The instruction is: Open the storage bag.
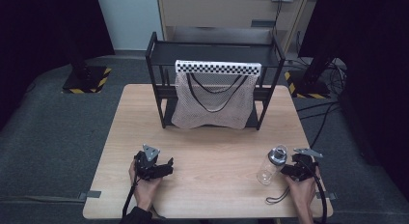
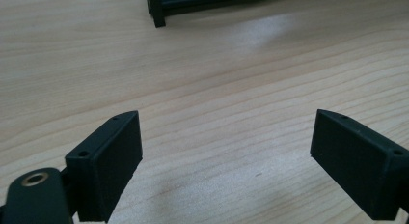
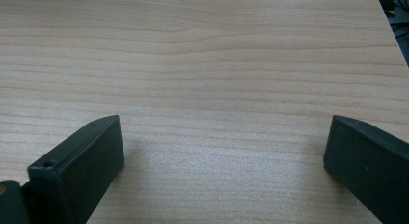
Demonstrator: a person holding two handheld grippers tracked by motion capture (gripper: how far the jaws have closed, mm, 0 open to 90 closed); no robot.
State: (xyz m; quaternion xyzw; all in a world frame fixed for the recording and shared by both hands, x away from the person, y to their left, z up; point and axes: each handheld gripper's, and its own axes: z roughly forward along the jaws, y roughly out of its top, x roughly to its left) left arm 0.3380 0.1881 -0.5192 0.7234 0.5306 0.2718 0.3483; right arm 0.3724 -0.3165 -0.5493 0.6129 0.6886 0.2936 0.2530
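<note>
High view: left hand-held gripper [image 1: 166, 167] rests on worktop [image 1: 212, 142] near front left, jaws spread, nothing between. Right hand-held gripper [image 1: 285, 170] at front right, jaws spread, empty, just beside clear bottle [image 1: 271, 164] lying tilted on worktop. Black rack [image 1: 159, 84] stands at far edge; mesh bag [image 1: 212, 105] hangs from its front.

Bare tabletop [image 1: 212, 151] across mid frame, free passage between both hands. Black rack [image 1: 156, 84] with mesh bag [image 1: 212, 105] blocks upper centre. Clear bottle [image 1: 271, 165] stands at lower right, just beside right claw [image 1: 288, 171]. Left claw [image 1: 166, 167] has bare wood ahead.
</note>
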